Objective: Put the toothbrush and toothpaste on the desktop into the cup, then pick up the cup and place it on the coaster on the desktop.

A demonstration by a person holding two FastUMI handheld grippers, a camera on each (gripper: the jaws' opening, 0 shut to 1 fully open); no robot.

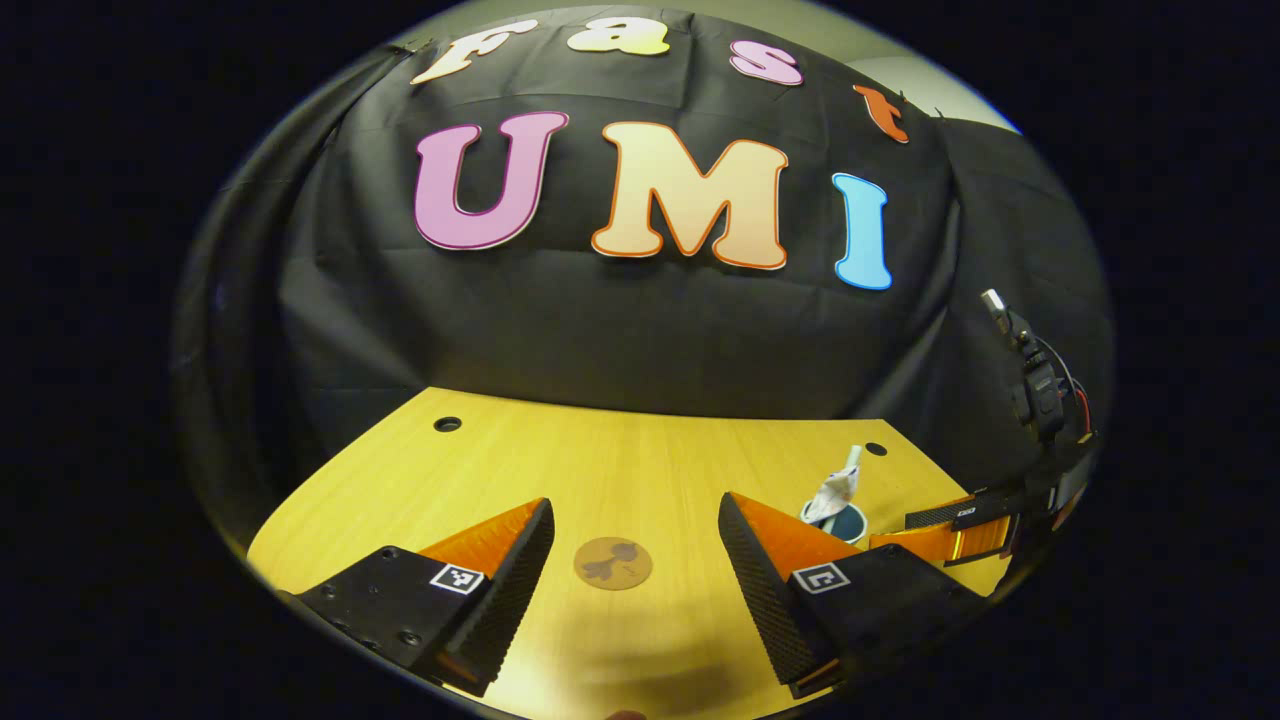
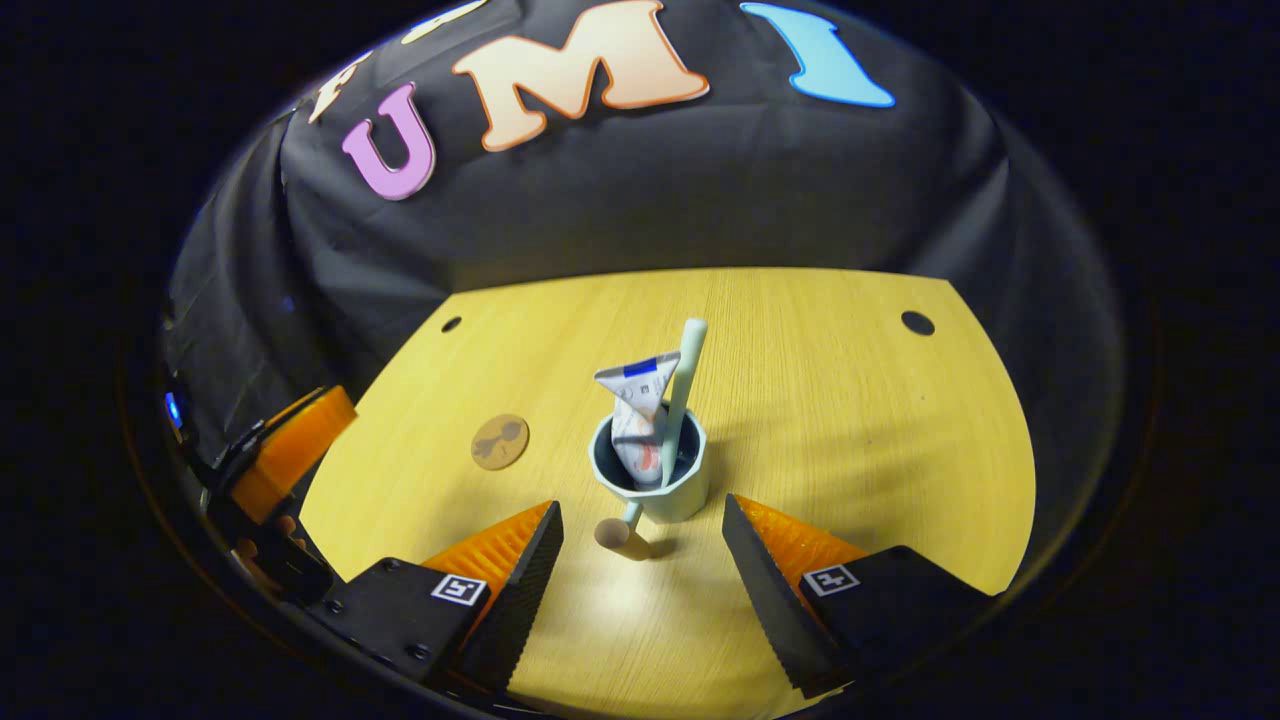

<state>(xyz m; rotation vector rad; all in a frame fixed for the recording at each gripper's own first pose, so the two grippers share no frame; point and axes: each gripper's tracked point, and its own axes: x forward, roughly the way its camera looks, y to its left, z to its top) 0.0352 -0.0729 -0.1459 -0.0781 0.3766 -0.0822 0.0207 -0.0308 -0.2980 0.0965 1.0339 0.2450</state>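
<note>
A pale blue-green cup (image 2: 655, 470) stands upright on the wooden desktop (image 2: 850, 420), its handle with a round wooden knob (image 2: 612, 533) pointing toward me. Inside it stand a crumpled toothpaste tube (image 2: 640, 415) and a pale green toothbrush (image 2: 683, 385). My right gripper (image 2: 640, 570) is open just short of the cup, nothing between its fingers. A round brown coaster (image 2: 499, 441) lies left of the cup. In the left gripper view the coaster (image 1: 612, 563) lies ahead between the fingers of my open left gripper (image 1: 635, 570). The cup (image 1: 835, 518) with the toothpaste tube (image 1: 835, 485) stands at the right there.
Round cable holes (image 2: 916, 323) (image 2: 451, 324) sit in the desktop's far corners. The black cloth wall closes the back and sides. The right gripper (image 1: 960, 530) with its cables shows at the right edge of the left gripper view; the left gripper (image 2: 290, 450) shows at the left of the right gripper view.
</note>
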